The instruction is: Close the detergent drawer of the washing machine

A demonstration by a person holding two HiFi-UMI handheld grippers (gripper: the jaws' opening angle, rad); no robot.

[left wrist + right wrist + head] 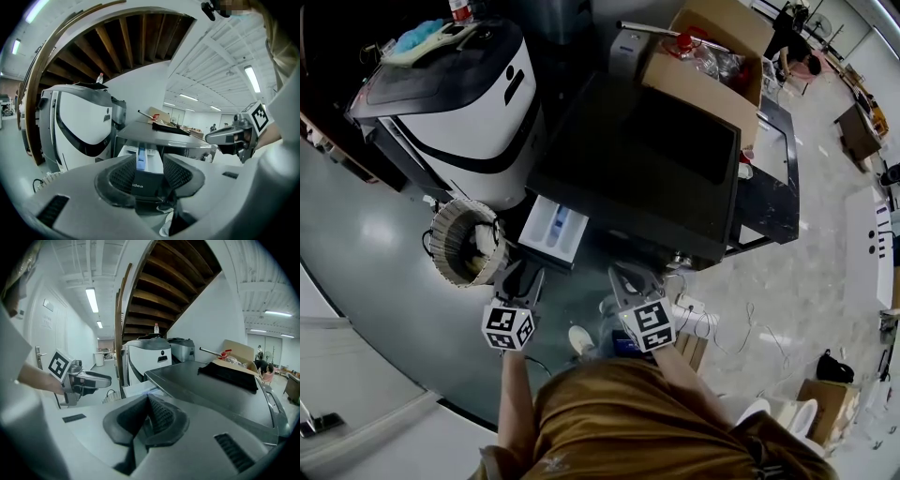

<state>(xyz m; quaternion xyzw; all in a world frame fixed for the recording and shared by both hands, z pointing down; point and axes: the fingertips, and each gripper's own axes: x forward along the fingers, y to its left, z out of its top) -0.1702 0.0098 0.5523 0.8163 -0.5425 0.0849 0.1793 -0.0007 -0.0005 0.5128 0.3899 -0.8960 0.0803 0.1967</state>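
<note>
Open detergent drawer (555, 230), center-left: likely light, rigid plastic; push its flat front. Both empty: left gripper (523, 277) gapes, right gripper (634, 277) clenched.

Cardboard box (712, 86) and round basket (442, 246), well apart.

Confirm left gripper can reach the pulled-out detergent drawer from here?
Probably yes. The left gripper sits just short of the detergent drawer, jaws open, and its own view shows the drawer front straight ahead between them with nothing in between. The woven basket stands off to the side.
</note>
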